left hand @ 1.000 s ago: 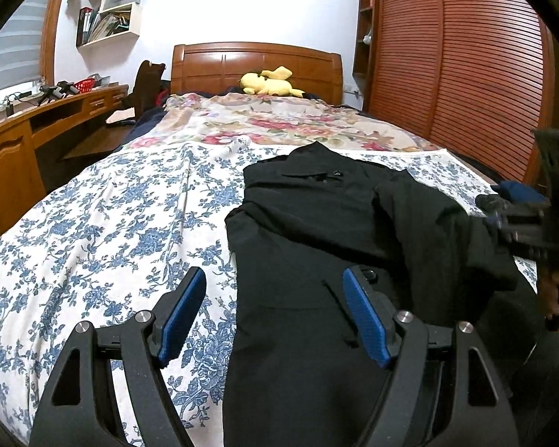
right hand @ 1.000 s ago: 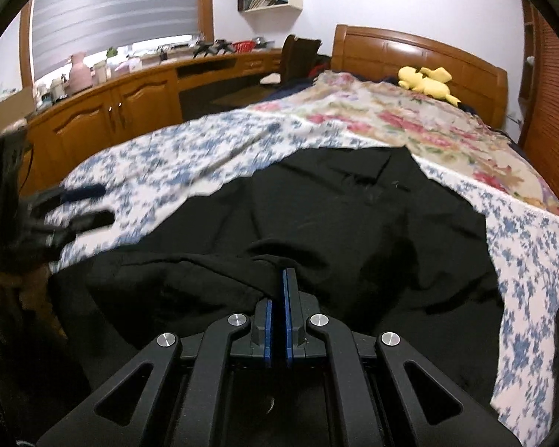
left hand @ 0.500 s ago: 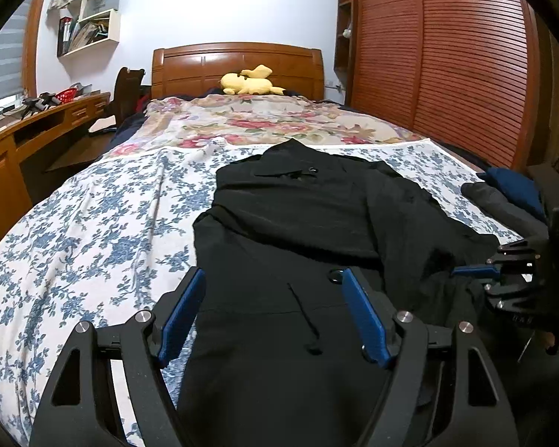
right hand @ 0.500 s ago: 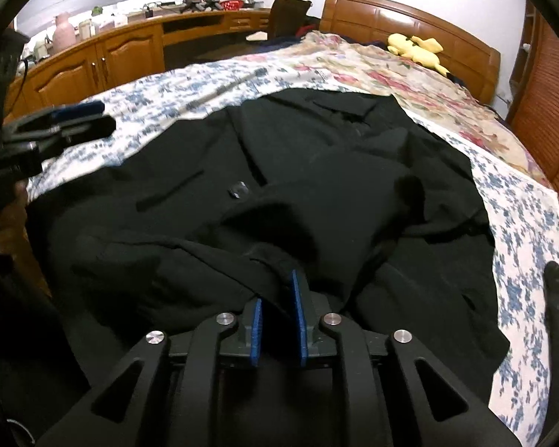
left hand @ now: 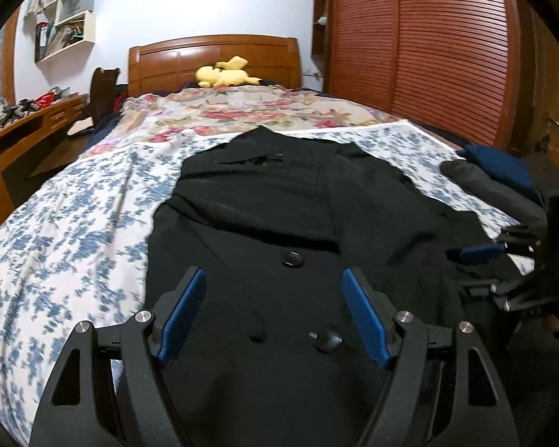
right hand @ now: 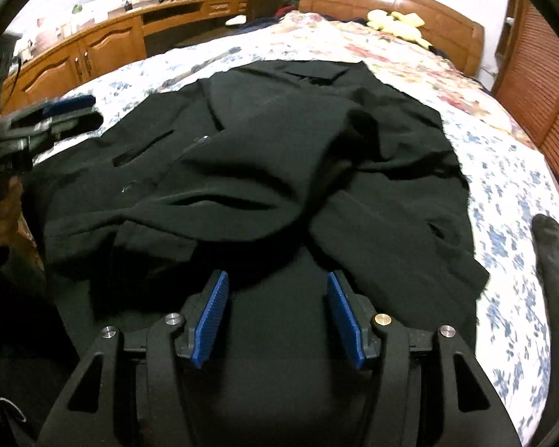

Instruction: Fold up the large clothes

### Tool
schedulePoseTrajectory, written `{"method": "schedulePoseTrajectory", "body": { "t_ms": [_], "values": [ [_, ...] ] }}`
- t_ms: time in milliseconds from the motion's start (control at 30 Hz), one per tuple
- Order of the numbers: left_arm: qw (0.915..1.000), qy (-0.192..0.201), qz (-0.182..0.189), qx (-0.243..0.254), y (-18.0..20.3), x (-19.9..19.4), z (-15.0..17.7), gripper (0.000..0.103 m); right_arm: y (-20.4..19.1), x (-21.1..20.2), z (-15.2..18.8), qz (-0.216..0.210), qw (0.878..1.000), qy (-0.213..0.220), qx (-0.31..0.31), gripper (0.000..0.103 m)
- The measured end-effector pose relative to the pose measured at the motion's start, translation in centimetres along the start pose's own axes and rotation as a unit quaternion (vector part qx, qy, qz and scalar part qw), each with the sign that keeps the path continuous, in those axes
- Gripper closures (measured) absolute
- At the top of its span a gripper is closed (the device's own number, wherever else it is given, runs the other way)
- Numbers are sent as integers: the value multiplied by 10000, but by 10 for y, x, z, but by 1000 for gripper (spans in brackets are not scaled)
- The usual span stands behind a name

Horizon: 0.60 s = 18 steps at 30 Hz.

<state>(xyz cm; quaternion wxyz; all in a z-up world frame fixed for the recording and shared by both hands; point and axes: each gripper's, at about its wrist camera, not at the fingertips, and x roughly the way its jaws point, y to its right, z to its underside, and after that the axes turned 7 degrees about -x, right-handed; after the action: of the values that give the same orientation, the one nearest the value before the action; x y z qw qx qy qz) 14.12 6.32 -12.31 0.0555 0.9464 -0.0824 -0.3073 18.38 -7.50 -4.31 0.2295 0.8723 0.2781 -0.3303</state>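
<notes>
A large black coat (left hand: 298, 216) lies on the blue-flowered bedsheet (left hand: 74, 223), collar toward the headboard, one sleeve folded across its front (right hand: 242, 186). My left gripper (left hand: 274, 298) is open and empty, hovering over the coat's lower front near a black button (left hand: 292, 259). My right gripper (right hand: 275, 298) is open and empty over the coat's hem; it also shows at the right edge of the left wrist view (left hand: 480, 264). The left gripper shows at the left edge of the right wrist view (right hand: 56, 115).
Folded dark and navy clothes (left hand: 495, 178) lie at the bed's right edge. A yellow plush toy (left hand: 225, 74) sits by the wooden headboard (left hand: 212, 59). A wooden desk (right hand: 93, 48) runs along the left, a slatted wardrobe (left hand: 428, 48) along the right.
My right gripper has let go of the coat's fabric and opened wide. My left gripper has shifted right over the coat and stayed open. The sleeve now lies on the coat's front.
</notes>
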Motion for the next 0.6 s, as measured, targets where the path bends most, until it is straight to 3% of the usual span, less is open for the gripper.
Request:
{"method": "schedulePoseTrajectory", "body": {
  "t_ms": [100, 333, 600],
  "values": [
    [9999, -9, 98, 22, 14, -6, 8, 27, 4, -12, 2, 43, 9998, 133, 172, 46],
    [9995, -222, 238, 41, 36, -7, 31, 46, 10, -29, 17, 99, 9981, 340, 498, 46],
    [9975, -706, 78, -9, 43, 6, 48, 47, 18, -36, 36, 103, 9951, 494, 854, 46]
  ]
}}
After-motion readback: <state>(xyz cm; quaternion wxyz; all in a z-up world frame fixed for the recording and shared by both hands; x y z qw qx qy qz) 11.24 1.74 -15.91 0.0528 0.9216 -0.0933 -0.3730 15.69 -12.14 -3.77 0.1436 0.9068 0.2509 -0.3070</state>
